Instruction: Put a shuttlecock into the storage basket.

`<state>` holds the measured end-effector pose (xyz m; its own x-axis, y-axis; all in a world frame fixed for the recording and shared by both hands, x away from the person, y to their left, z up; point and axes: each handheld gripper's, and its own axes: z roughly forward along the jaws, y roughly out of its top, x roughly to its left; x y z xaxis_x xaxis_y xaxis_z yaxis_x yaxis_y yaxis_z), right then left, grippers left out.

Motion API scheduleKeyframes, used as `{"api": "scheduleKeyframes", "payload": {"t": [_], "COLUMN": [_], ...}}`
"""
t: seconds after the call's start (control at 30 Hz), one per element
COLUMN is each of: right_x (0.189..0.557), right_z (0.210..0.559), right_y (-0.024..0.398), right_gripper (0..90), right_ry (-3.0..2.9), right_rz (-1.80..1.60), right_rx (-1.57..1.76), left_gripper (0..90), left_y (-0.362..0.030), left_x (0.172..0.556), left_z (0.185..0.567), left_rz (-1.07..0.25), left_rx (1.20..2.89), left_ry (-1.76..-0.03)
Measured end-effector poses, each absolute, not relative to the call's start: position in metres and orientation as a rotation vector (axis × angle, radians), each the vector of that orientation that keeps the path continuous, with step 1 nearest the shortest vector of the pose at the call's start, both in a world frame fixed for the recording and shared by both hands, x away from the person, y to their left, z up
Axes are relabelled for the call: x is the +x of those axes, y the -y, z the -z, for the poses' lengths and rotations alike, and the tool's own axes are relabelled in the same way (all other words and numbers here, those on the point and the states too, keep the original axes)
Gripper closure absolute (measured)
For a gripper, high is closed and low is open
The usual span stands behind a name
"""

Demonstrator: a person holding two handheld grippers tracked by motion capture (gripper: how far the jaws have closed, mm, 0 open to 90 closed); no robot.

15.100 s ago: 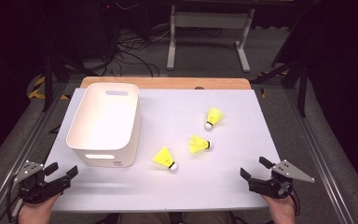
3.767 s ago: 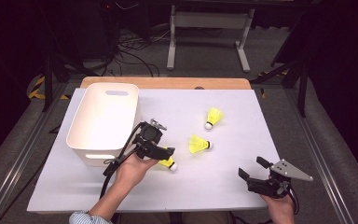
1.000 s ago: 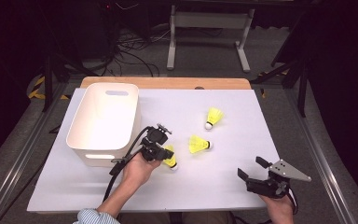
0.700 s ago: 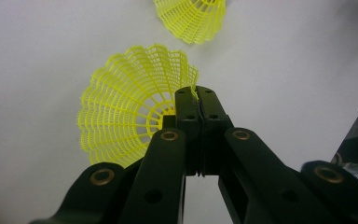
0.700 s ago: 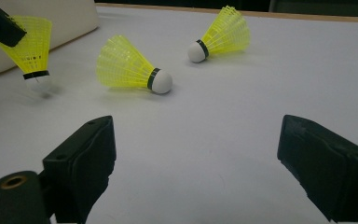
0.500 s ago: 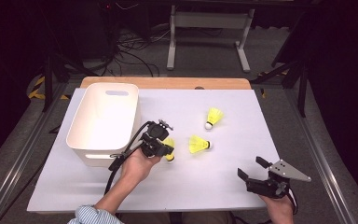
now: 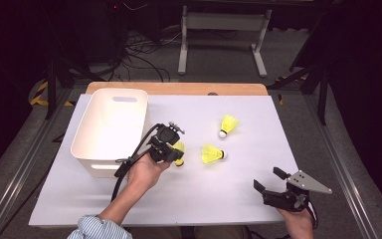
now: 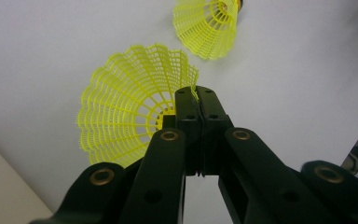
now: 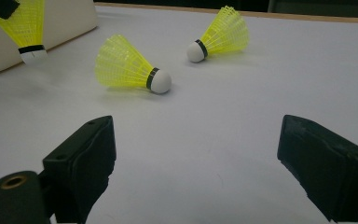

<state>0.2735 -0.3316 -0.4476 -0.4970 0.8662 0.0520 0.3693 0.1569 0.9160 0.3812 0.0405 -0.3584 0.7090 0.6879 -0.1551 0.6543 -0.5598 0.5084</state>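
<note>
Jaws of the left gripper [image 7: 171, 149] are pinched together on the thin mesh skirt of a yellow shuttlecock [image 7: 179, 148], held just beside the white plastic bin [image 7: 110, 130] with rounded corners; in the high view the right gripper [image 7: 271, 184], black with a grey three-cornered plate, rests on the smooth white bench [image 7: 194, 199] with its jaws spread wide and nothing between them. In the left gripper view the black jaws meet on the rim of the latticed, cone-shaped skirt [image 8: 130, 112], above a second shuttlecock [image 8: 206, 25] lying on the bench. In the right gripper view that one [image 9: 130, 67] lies on its side, white rounded cork banded in black, near a third shuttlecock [image 9: 221, 35]; the held one [image 9: 25, 28] hangs cork-down.
</note>
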Motion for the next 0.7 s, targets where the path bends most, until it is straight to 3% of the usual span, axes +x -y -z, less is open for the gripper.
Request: {"api": "scheduleKeyframes", "payload": {"t": [0.7], "right_x": [0.274], "right_z": [0.448], "right_y": [0.331], "right_gripper": [12.4], "right_ry": [-1.949], "right_rz": [-1.316], "right_rx": [1.168], "left_gripper": [89.5], "left_y": [-0.041], "left_x": [0.4], "left_z": [0.335], "left_rz": [-0.128], "left_rx": [2.372], "left_ry": [-1.04]}}
